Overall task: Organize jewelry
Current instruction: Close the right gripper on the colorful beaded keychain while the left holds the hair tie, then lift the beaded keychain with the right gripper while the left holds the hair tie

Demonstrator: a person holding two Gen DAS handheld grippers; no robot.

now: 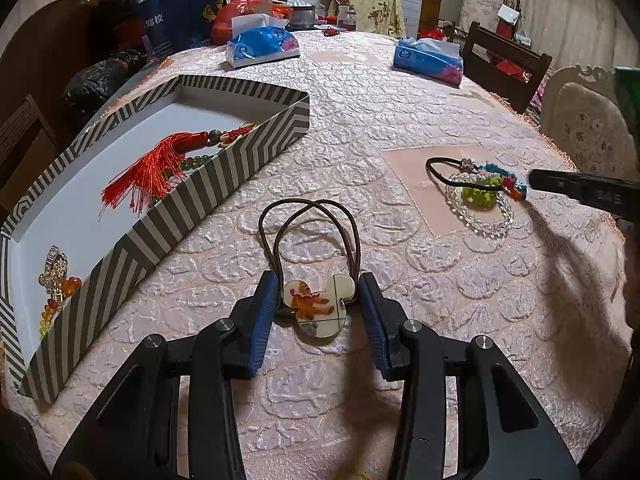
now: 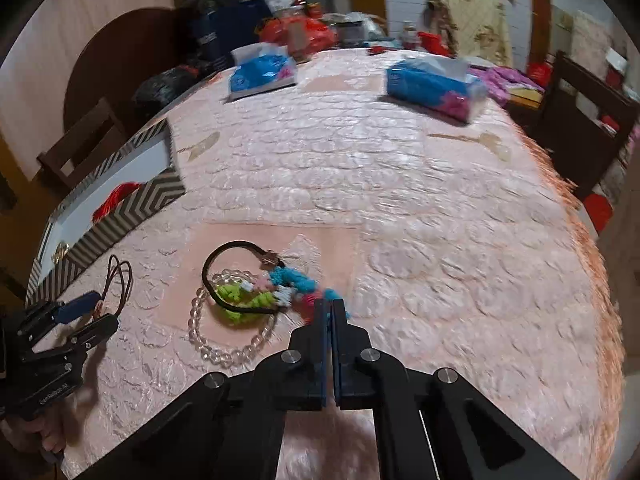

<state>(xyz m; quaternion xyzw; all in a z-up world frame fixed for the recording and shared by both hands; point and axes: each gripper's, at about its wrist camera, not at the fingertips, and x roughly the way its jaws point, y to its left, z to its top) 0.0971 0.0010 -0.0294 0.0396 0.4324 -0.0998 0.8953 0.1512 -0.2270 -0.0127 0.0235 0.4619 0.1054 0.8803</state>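
1. Broadly, pink quilted tablecloth filling both views.
2. At left of the left wrist view, striped box holding a red tassel.
3. Across the top, two blue tissue packs, well apart from the jewelry.
4. At lower centre, left gripper partly open around the cartoon hair tie; pad contact unclear.
5. In the right wrist view, right gripper closed on the colourful knitted band, beside the clear bead bracelet.
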